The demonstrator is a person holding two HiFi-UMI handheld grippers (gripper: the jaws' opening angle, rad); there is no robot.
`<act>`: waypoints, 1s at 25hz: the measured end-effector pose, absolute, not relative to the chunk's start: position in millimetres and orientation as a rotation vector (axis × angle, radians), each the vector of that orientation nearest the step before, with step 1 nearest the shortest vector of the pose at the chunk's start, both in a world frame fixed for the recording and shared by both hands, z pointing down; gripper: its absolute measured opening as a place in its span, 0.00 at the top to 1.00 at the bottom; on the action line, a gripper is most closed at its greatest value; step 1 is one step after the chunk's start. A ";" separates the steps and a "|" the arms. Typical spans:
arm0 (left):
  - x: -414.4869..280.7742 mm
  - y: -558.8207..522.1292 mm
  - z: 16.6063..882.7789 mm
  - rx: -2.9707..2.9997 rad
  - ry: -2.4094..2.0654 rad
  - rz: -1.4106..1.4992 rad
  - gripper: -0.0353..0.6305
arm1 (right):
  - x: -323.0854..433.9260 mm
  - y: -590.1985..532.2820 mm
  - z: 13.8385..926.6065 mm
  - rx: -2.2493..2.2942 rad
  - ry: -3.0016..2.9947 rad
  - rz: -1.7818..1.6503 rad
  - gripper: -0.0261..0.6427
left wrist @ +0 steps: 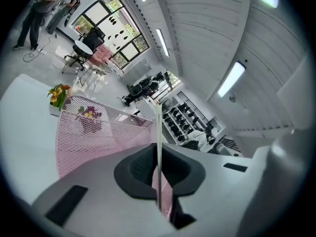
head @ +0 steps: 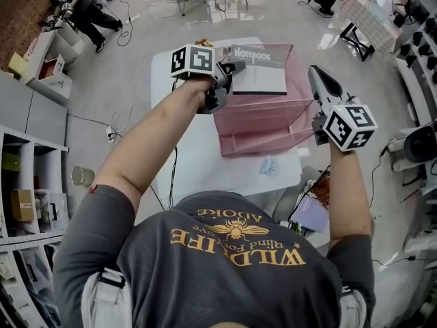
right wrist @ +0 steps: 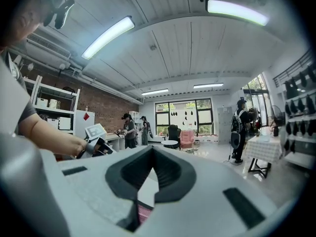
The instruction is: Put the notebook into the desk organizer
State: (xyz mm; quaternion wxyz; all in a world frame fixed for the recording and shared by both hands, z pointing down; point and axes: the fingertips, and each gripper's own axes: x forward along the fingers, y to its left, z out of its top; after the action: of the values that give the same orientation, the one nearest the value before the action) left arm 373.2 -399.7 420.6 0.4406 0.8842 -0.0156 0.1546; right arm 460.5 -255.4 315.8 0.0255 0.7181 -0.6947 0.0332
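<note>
Here's the carry-in step of the task. The left hand-held gripper (head: 232, 70) is clamped on the notebook (head: 259, 74), and its own view confirms it: the jaws are pinched together on the notebook's thin edge (left wrist: 158, 132), which runs as 1 pale line straight up between them. So the notebook is off the worktop (head: 198, 162), sticking out sideways from that gripper's tips, cover up towards the head camera.

Just below and beyond those tips sits the pink mesh desk organizer (head: 266, 125). From the left gripper view its mesh wall (left wrist: 94, 132) spreads out ahead and to one side of the jaws. The notebook hangs over the organizer's far end. I can't tell whether its lower edge is touching the mesh.

Over on the other side, the right hand-held gripper (head: 315, 74) is held up beside the organizer's near corner, apart from it. Its jaws look closed together with nothing between them (right wrist: 150, 174).

My read is that the grasp is done and the insertion is not. The next move likely calls for tipping the notebook upright and lining its edge up with 1 slot between the mesh walls. Then it can be lowered before the left jaws let go. The right gripper looks well placed to steady the organizer if the light frame slides.
</note>
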 end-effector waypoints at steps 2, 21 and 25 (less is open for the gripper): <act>377.2 -405.3 429.7 2.257 -0.089 0.458 0.94 | 465.5 -252.9 315.7 2.224 -2.144 0.106 0.96; 382.1 -425.2 456.8 2.937 -0.540 1.109 0.48 | 479.7 -241.5 319.7 2.220 -2.156 0.102 0.96; 383.6 -418.9 459.8 2.971 -0.519 1.128 0.37 | 477.8 -240.3 320.0 2.218 -2.158 0.101 0.96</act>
State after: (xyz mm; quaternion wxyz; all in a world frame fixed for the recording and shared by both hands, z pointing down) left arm 383.6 -418.9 459.8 -0.0390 0.9220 -0.1610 0.3500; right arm 477.8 -240.3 320.0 0.0226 0.7162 -0.6968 0.0325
